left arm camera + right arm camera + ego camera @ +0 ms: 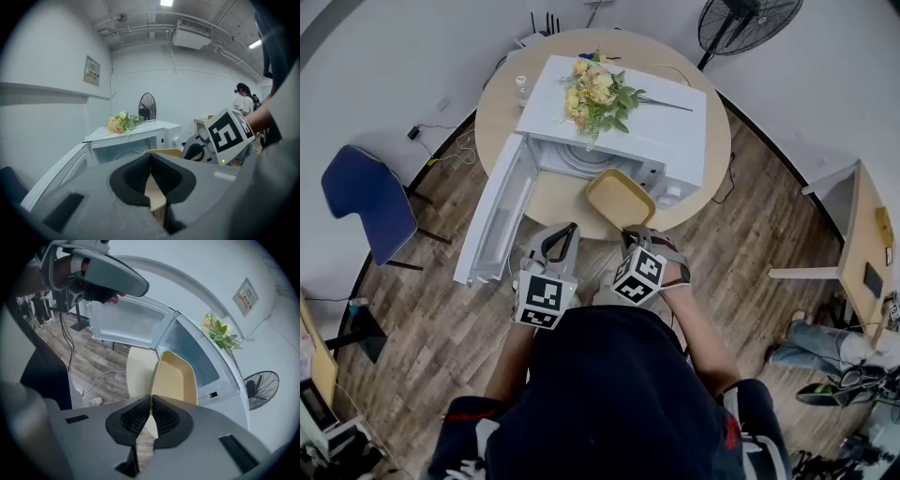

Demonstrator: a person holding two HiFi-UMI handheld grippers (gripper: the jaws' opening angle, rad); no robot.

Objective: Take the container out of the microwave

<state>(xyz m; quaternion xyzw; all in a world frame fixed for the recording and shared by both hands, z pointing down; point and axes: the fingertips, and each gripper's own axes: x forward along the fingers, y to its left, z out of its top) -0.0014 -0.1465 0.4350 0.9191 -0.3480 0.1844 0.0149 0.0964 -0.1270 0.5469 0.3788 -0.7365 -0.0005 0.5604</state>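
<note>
Right gripper clamped on container rim, holding it outside microwave; door open for clearance. Left gripper closed, empty.

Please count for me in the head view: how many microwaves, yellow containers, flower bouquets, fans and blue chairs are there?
microwave: 1
yellow container: 1
flower bouquet: 1
fan: 1
blue chair: 1
Total: 5

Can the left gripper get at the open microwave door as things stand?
Probably yes. The left gripper is empty, jaws together, and the door hangs open on its side with nothing between them. The right gripper holds the container off to the other side.
</note>
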